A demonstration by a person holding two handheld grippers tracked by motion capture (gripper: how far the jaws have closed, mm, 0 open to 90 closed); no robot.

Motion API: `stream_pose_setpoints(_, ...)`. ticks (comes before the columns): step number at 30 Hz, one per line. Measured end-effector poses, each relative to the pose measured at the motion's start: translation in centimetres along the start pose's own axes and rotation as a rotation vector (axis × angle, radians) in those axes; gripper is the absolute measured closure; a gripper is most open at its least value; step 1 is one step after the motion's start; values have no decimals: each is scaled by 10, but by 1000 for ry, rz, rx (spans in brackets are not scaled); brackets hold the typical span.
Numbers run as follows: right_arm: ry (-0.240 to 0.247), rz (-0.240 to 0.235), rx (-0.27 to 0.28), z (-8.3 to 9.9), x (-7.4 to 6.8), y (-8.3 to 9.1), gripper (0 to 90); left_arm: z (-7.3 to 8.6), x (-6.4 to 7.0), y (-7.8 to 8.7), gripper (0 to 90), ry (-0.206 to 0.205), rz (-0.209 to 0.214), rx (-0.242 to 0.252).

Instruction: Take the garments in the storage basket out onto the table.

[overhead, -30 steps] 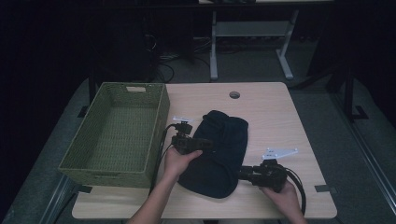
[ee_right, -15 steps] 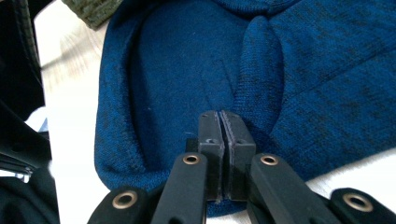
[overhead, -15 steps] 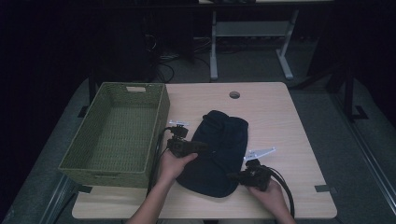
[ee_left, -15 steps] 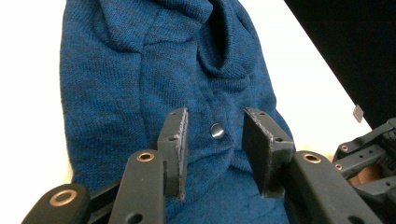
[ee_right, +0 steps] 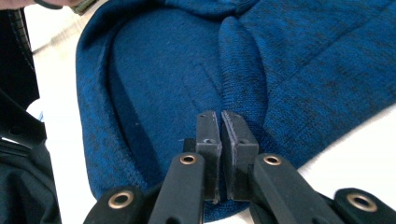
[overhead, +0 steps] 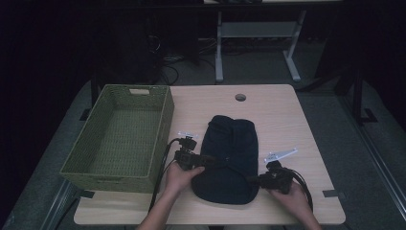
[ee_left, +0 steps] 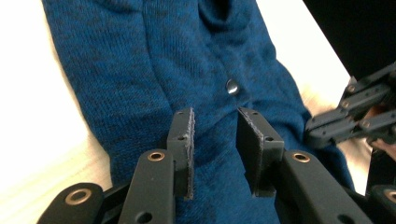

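Observation:
A dark blue knit garment (overhead: 230, 155) lies folded in the middle of the wooden table (overhead: 282, 115). My left gripper (overhead: 216, 162) reaches over its left edge. In the left gripper view the left gripper (ee_left: 215, 140) stands open just above the knit, with a small button (ee_left: 231, 87) beyond its tips. My right gripper (overhead: 253, 181) rests at the garment's lower right edge. In the right gripper view the right gripper (ee_right: 220, 122) is shut, its pads together over the blue garment (ee_right: 177, 79), and no cloth shows between them.
A green woven basket (overhead: 163, 125) stands empty on the table's left side, close to my left hand. A round cable hole (overhead: 240, 97) sits near the far edge. A desk frame (overhead: 256, 33) and cables stand on the floor behind.
My right gripper has come in from the right to the garment's lower right edge. My left gripper has shifted slightly onto the garment's left side. The garment stays where it was.

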State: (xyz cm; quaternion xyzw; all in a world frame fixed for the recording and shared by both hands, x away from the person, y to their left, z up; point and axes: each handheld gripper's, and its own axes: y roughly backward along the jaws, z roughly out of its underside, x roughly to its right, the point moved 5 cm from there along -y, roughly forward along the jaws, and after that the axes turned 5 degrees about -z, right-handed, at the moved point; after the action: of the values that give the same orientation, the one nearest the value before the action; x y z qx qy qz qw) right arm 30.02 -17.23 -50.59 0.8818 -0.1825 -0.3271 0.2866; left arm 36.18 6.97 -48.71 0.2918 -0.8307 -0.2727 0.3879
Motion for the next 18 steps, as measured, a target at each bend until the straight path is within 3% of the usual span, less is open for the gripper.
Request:
stream_pose_setpoints(8,-39,-5,10,4,15,13,854,13,4,-5,709,3,12,-21)
stream_pose_setpoints(13,-42,-14,-4,6,14,15,856,21,7,-2,735,-3,25,-26)
stream_pose_setpoints(14,-47,-38,-13,6,14,15,839,25,8,1,732,-15,26,-30)
stream_pose_setpoints(18,-49,-59,13,3,13,19,833,22,10,5,711,-24,29,2)
